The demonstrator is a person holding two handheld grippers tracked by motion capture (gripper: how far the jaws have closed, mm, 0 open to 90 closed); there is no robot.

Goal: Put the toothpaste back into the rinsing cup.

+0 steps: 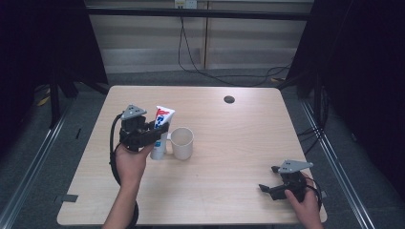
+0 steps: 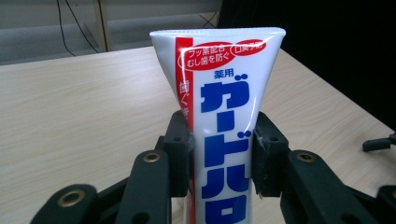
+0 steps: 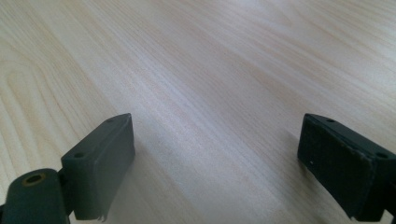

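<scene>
A white toothpaste tube (image 1: 161, 125) with blue and red print stands upright, crimped end up, just left of a white mug (image 1: 182, 142) on the wooden table (image 1: 229, 133). My left gripper (image 1: 155, 131) is shut on the tube. In the left gripper view its two black pads press the tube (image 2: 224, 121) from both sides at mid height. My right gripper (image 1: 268, 180) rests at the table's front right corner, held by a hand. In the right gripper view its jaws stand wide apart with bare wood between them (image 3: 215, 158).
A dark round cable hole (image 1: 229, 99) sits near the table's far edge. Black curtains flank the table and cables trail on the floor behind it. Metal rails run along both sides of the table.
</scene>
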